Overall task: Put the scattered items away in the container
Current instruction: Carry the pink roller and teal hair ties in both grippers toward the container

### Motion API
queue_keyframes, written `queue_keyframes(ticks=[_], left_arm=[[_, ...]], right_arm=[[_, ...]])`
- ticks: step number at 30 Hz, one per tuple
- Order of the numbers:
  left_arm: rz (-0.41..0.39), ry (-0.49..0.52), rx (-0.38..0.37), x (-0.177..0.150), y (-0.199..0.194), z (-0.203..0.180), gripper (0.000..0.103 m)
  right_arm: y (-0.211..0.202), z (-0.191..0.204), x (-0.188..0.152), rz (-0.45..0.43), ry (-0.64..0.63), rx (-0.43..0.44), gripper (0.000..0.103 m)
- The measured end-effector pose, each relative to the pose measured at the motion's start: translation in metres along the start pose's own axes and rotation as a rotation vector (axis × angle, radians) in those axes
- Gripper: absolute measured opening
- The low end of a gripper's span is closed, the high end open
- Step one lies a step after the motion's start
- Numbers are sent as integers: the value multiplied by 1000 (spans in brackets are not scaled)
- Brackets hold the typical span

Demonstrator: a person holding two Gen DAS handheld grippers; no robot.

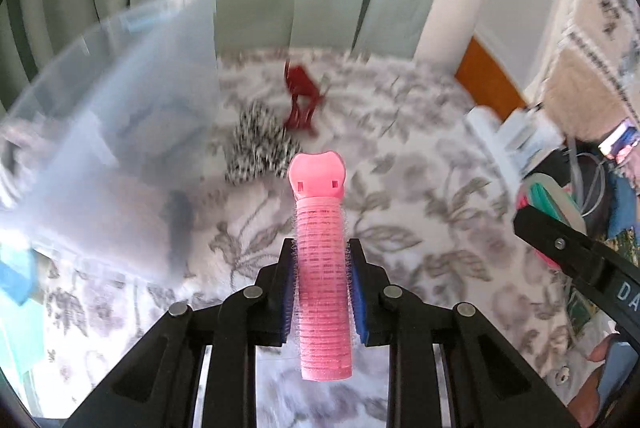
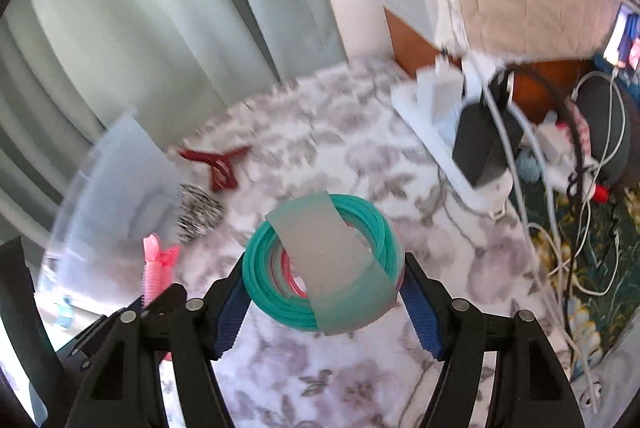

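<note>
My left gripper [image 1: 322, 260] is shut on a pink hair roller clip [image 1: 320, 248], held above the floral cloth; the roller also shows in the right wrist view [image 2: 154, 270]. My right gripper [image 2: 324, 268] is shut on a bundle of teal and pink hair ties [image 2: 320, 264] wrapped in a grey card band. The clear plastic container [image 1: 104, 132] stands at the left, blurred; it also shows in the right wrist view [image 2: 108, 208]. A black-and-white scrunchie [image 1: 256, 144] and a dark red claw clip [image 1: 302, 100] lie on the cloth beside the container.
A floral cloth [image 1: 420, 188] covers the surface. A white power strip with plugs and cables [image 2: 460, 148] lies at the right. Green curtains [image 2: 140, 28] hang behind. The right gripper's finger [image 1: 580, 256] reaches into the left wrist view at the right.
</note>
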State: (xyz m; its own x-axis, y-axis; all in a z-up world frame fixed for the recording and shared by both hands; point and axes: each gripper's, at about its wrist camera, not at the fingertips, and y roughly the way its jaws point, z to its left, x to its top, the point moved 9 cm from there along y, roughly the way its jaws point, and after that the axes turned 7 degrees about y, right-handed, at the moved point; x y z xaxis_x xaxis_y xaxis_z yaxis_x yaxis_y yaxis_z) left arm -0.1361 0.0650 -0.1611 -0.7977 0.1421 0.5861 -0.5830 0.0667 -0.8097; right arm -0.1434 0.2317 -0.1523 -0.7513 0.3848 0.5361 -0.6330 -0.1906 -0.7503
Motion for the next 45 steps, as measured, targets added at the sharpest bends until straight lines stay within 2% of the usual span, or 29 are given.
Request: queue_keyframes(ticks=[10, 15, 23, 27, 33, 45], left_arm=[[-244, -27, 25, 49, -105, 16, 25], [-351, -63, 38, 62, -151, 31, 25], [-490, -163, 82, 71, -213, 78, 25], [-534, -201, 100, 73, -230, 97, 25], [-572, -263, 118, 67, -242, 131, 25], [-549, -376, 121, 57, -224, 189, 25]], right_arm=[[-76, 34, 18, -138, 20, 101, 73], [-122, 59, 35, -232, 6, 170, 73], [-176, 114, 50, -336, -79, 283, 73], [-189, 141, 52, -361, -136, 318, 73], [-185, 178, 50, -347, -198, 344, 73], [-153, 232, 33, -274, -317, 334, 73]])
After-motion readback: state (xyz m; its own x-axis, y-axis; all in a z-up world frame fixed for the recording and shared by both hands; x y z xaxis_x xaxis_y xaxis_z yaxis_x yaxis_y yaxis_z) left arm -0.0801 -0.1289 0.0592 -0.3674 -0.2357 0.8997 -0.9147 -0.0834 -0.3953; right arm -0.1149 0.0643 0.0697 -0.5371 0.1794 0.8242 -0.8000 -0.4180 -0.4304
